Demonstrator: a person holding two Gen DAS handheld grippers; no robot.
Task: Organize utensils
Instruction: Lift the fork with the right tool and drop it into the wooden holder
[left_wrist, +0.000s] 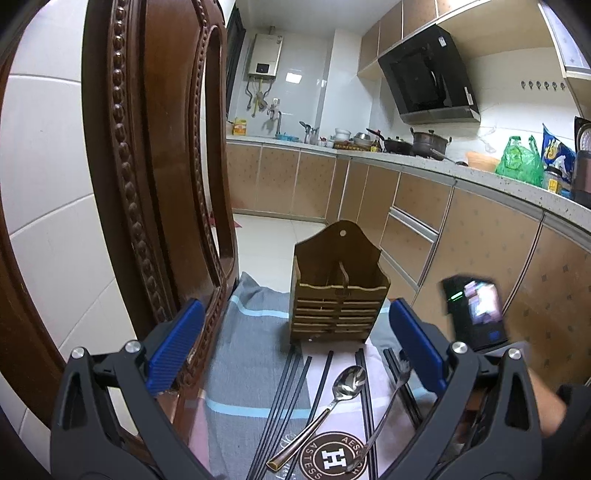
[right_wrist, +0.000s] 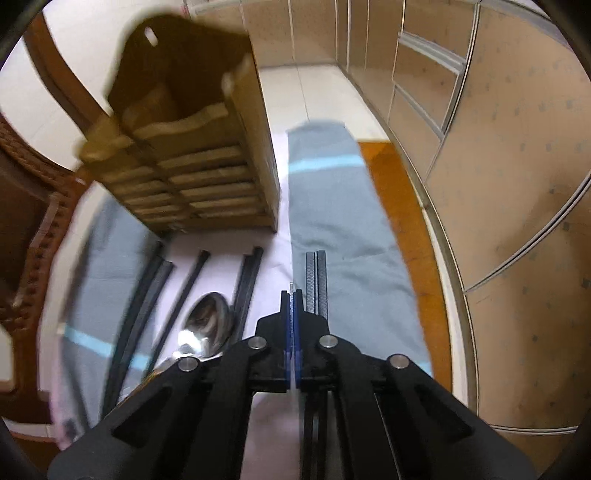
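While the left gripper (left_wrist: 295, 343) stands with its blue pads (left_wrist: 173, 347) spread wide apart and nothing between them, the wooden utensil holder (left_wrist: 338, 291) sits upright straight ahead of it, beyond the fingertips, on a grey and pink cloth (left_wrist: 243, 332). Below and between the pads lie several black chopsticks (left_wrist: 291, 398), a steel spoon (left_wrist: 343, 384) with its bowl toward the holder, and a fork (left_wrist: 391, 391) just right of the spoon. A carved wooden chair back (left_wrist: 155, 147) rises close on the gripper's left. To its right a blurred black device with a lit screen (left_wrist: 476, 310) shows, and a sleeve at the lower right edge.

In the right wrist view, the right gripper (right_wrist: 293, 295) has its blue pads pressed together, with a thin pale sliver between the tips; what that is I cannot tell. Two chopsticks (right_wrist: 317, 280) lie just beside the tips on the right, running under the gripper. The spoon (right_wrist: 208, 325) lies to its left, further chopsticks beyond that, and the holder (right_wrist: 192, 147) stands ahead and to the left, blurred. The cloth (right_wrist: 343, 221) stretches ahead over an orange-brown surface (right_wrist: 402, 221).
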